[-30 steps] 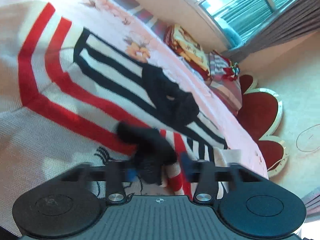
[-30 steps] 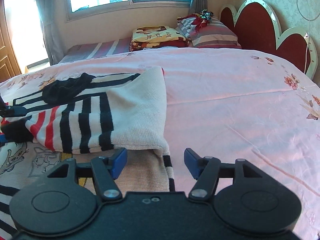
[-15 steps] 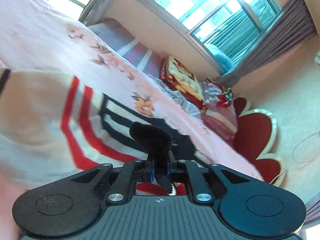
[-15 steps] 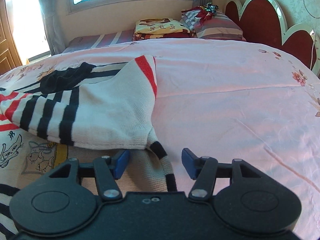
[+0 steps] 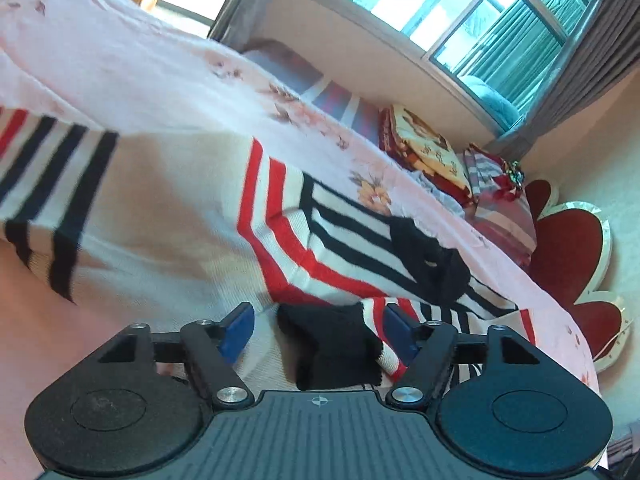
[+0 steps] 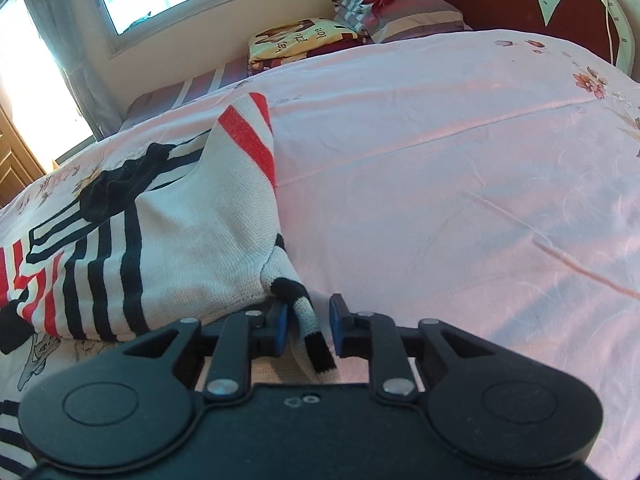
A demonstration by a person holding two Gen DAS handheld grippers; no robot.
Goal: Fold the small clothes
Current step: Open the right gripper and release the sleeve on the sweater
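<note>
A small white knit sweater [image 5: 192, 216] with red and black stripes lies on the pink bed; it also shows in the right wrist view [image 6: 188, 248]. Its black cuff [image 5: 332, 344] lies loose between the wide-open pads of my left gripper [image 5: 320, 330]. The black collar [image 5: 428, 260] lies further off. My right gripper [image 6: 308, 328] has its jaws narrowed around a black-and-white striped edge of the sweater [image 6: 308, 320], with gaps still visible beside the cloth.
The pink floral bedsheet [image 6: 460, 168] spreads to the right. Folded blankets and pillows [image 6: 320, 36] lie by the window. A red scalloped headboard [image 5: 568, 256] stands at the bed's end. A cartoon-print cloth [image 6: 44, 360] lies under the sweater.
My left gripper, shut on the black cuff half a second ago, has opened and the cuff lies loose. My right gripper's jaws have narrowed around the striped edge. The sleeve now lies folded over the body.
</note>
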